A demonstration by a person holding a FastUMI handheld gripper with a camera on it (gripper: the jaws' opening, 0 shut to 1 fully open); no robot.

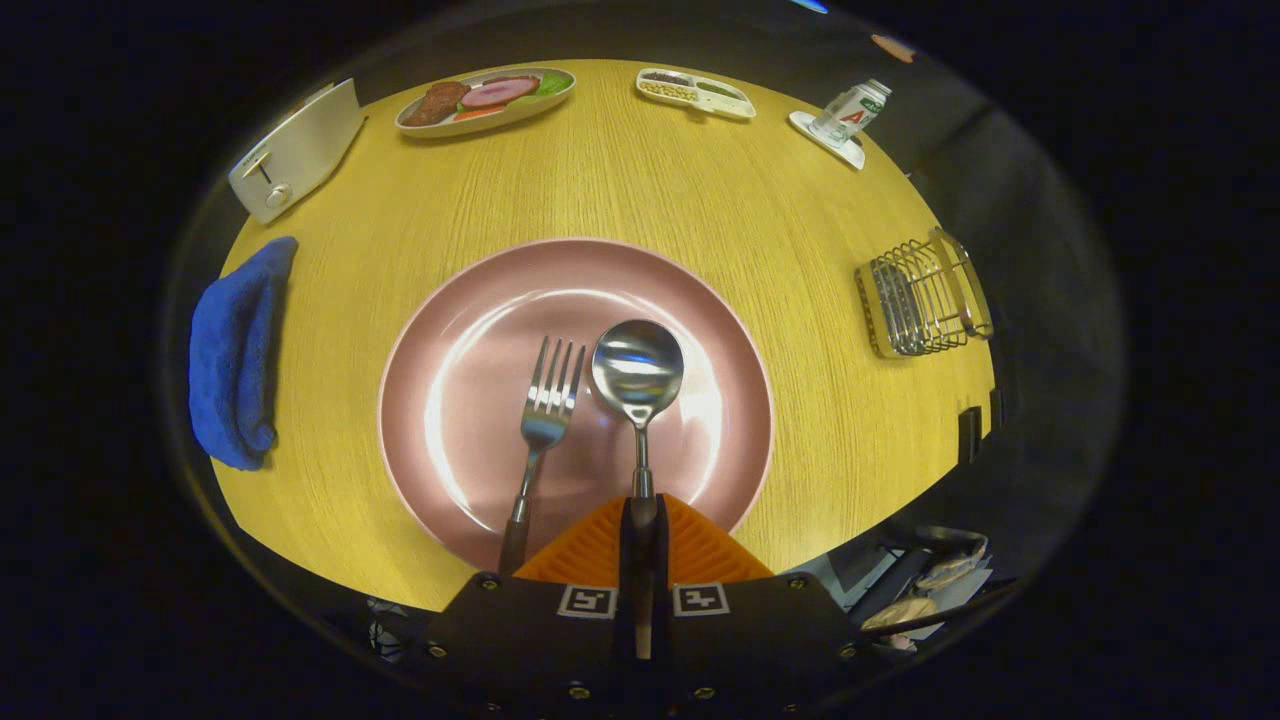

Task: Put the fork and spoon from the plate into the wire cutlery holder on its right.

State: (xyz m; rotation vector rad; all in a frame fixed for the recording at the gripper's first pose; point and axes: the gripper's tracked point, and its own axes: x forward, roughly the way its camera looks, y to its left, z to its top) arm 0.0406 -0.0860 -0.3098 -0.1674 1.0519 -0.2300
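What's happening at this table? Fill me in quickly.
A handheld gripper has its orange fingers closed on the spoon handle, over the pink plate. The fork lies beside it on the plate, untouched. The wire cutlery holder stands off to the right, with no cutlery showing in it yet.

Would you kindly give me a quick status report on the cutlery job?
Claw shut on spoon handle. Fork lies on pink plate. Wire cutlery holder sits right of plate, bare table between.
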